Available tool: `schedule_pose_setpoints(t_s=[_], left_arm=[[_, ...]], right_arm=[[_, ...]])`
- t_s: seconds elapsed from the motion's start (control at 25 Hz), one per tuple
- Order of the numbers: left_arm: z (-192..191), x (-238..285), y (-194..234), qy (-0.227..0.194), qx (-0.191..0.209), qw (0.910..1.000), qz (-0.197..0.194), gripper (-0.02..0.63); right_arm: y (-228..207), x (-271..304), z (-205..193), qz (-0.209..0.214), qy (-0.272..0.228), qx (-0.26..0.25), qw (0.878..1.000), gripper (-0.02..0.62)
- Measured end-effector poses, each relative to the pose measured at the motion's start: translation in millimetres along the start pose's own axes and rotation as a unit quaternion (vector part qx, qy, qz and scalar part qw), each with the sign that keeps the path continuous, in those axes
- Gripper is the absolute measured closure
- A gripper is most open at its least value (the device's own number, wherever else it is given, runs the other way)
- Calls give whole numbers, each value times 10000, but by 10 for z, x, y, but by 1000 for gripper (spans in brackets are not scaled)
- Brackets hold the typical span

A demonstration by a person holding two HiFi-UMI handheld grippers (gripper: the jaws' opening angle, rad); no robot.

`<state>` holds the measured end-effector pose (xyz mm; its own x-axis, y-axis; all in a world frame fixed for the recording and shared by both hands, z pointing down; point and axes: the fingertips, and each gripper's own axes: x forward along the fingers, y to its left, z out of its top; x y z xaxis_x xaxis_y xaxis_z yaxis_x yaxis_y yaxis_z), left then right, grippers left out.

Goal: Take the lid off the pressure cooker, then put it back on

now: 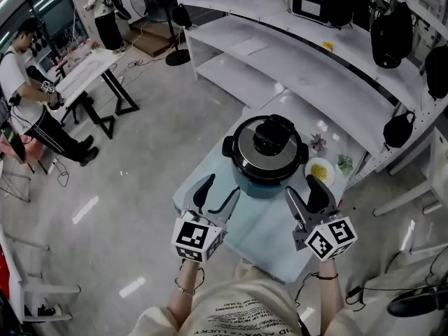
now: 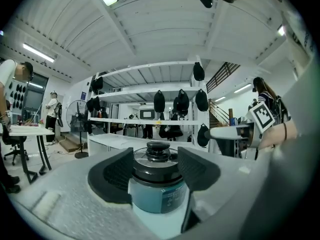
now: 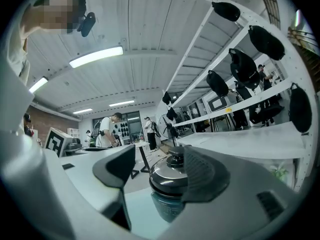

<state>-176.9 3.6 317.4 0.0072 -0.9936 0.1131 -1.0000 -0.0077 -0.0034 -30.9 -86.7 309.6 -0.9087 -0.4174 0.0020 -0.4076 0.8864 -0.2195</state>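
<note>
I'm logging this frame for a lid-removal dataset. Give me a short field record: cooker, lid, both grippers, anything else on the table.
cooker: pressure cooker on light blue table
lid: seated on the cooker
left gripper: open, empty, short of the cooker
right gripper: open, empty, short of the cooker
also: plate with yellow food beside the cooker

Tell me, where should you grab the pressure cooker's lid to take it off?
Probably by the raised black knob at the centre of the lid, coming from the near side with jaws either side of it. It stands proud of the shiny dome, while the rim sits flush in the cooker's black collar, offering little to catch.
</note>
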Motion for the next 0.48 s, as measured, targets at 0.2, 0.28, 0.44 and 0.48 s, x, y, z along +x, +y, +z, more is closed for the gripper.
schedule_pose_setpoints(t_s=[0.2,0.28,0.44,0.48], left_arm=[[15,328,68,67,42,9999,-142,342],[4,428,89,107,66,9997,-200,342],[9,604,148,172,160,9991,-357,343],[23,643,159,178,189,9988,-419,342]], right_arm=[[-154,250,20,62,110,-55,9999,308],[-203,336,4,84,156,-67,9998,308],[-259,515,2,155,219,-141,9995,308],[-266,548,3,154,253,-143,9995,308]])
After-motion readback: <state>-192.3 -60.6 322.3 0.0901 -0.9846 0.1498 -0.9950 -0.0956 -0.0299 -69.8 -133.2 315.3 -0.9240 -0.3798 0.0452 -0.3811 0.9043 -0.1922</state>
